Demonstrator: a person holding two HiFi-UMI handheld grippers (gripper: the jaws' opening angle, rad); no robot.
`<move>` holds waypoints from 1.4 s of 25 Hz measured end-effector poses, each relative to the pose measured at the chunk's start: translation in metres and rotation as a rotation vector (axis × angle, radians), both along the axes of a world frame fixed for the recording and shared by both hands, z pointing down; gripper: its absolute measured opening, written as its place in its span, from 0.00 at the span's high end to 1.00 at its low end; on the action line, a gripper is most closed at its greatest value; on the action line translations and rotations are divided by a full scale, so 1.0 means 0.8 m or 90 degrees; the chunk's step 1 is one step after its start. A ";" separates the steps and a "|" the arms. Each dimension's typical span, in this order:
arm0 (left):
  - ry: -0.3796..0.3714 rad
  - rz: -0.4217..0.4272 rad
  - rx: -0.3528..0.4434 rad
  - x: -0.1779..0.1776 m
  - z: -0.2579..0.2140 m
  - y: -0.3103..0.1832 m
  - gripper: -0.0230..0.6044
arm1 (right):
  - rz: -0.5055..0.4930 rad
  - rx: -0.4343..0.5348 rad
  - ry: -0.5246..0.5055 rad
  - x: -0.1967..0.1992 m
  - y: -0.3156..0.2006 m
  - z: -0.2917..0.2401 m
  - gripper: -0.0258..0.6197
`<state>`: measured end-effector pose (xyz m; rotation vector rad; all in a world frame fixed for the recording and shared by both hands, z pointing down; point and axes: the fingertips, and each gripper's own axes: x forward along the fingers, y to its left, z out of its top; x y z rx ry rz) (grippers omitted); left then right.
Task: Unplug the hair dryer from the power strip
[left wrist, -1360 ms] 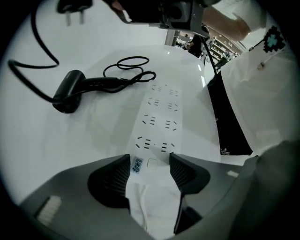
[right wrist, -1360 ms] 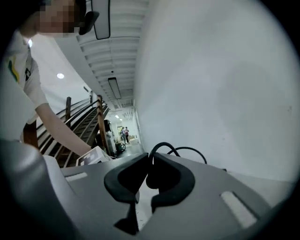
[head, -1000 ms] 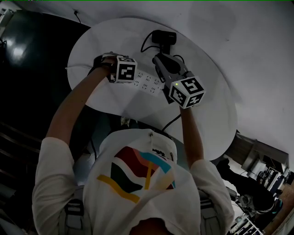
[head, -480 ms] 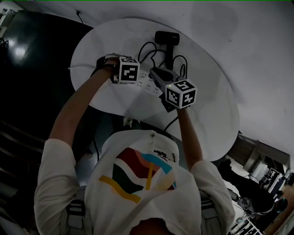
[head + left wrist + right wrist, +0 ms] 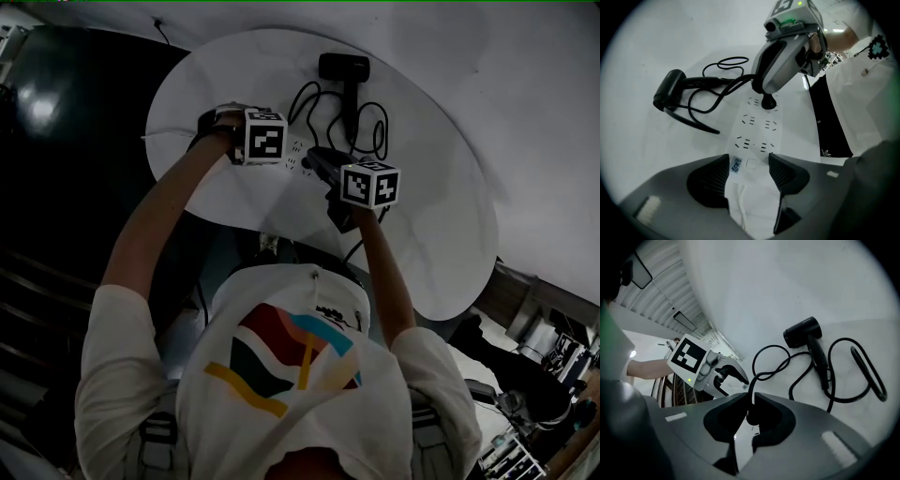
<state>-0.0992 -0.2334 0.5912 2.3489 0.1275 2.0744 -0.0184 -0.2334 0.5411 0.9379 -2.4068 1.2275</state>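
A white power strip (image 5: 757, 129) lies on the round white table (image 5: 441, 216). My left gripper (image 5: 749, 168) points straight down and is shut on the strip's near end, a pad on each long side. The black hair dryer (image 5: 343, 67) lies at the table's far side, its cord (image 5: 375, 131) looping toward the strip. My right gripper (image 5: 753, 401) is shut on the dryer's black plug (image 5: 768, 103), which sits on a socket at the strip's far end. The cord rises out between its jaws. Whether the plug is fully seated I cannot tell.
A black cable (image 5: 354, 248) drops over the table's near edge below my right hand. Dark floor and steps lie to the left of the table. The dryer's cord loops (image 5: 862, 376) spread over the far right of the tabletop.
My right gripper has come down onto the strip's far end and rolled. The left gripper has stayed on the strip.
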 end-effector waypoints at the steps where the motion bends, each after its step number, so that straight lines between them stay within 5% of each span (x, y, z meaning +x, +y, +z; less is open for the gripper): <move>1: 0.000 0.000 0.001 0.000 0.001 -0.002 0.56 | 0.009 0.003 0.001 0.002 -0.002 0.001 0.87; 7: 0.003 -0.002 0.000 -0.001 0.002 0.003 0.56 | 0.062 0.017 0.047 0.015 -0.001 0.010 0.70; 16: 0.020 -0.005 0.010 -0.001 0.003 0.001 0.57 | 0.101 0.041 0.008 0.019 0.003 -0.019 0.69; 24: 0.091 -0.039 0.039 -0.002 -0.013 -0.004 0.56 | 0.097 0.099 -0.005 0.017 -0.003 -0.072 0.69; 30: 0.226 -0.105 0.074 0.020 -0.078 -0.011 0.64 | 0.099 0.164 -0.002 0.019 -0.016 -0.118 0.69; 33: 0.346 -0.213 0.109 0.031 -0.129 -0.022 0.94 | 0.095 0.215 0.020 0.020 -0.022 -0.146 0.70; 35: 0.443 -0.300 0.154 0.031 -0.168 -0.029 0.96 | 0.100 0.275 0.056 0.023 -0.024 -0.171 0.75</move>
